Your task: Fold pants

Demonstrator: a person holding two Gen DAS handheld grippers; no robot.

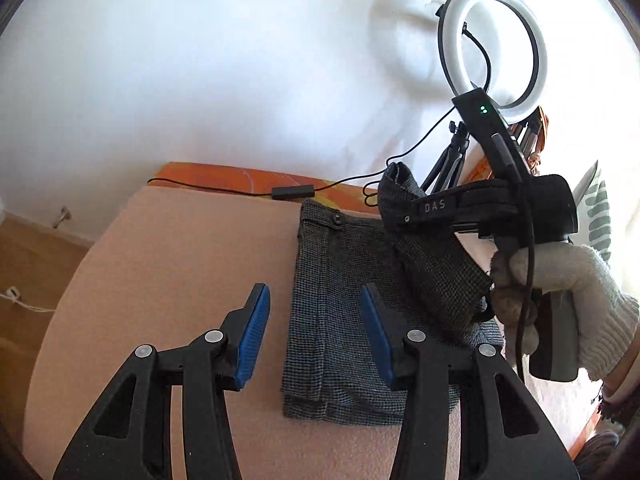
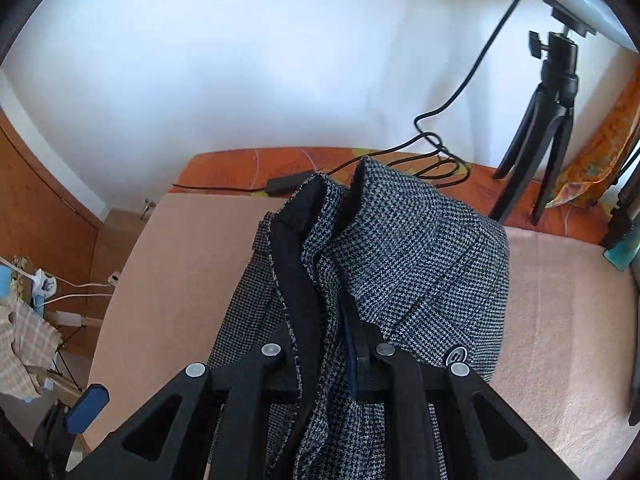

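My right gripper (image 2: 326, 360) clenches the grey houndstooth wool pants (image 1: 336, 300), mid-fold over the peach table (image 1: 180, 260); my left gripper (image 1: 316, 336) hangs released. Next: lay the flap down squarely.

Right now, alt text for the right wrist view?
The right gripper is shut on a bunched fold of grey houndstooth pants, lifting it over a peach-covered surface. Behind stand a black tripod with a trailing cable and a white wall; a blue pad of the left gripper shows at lower left.
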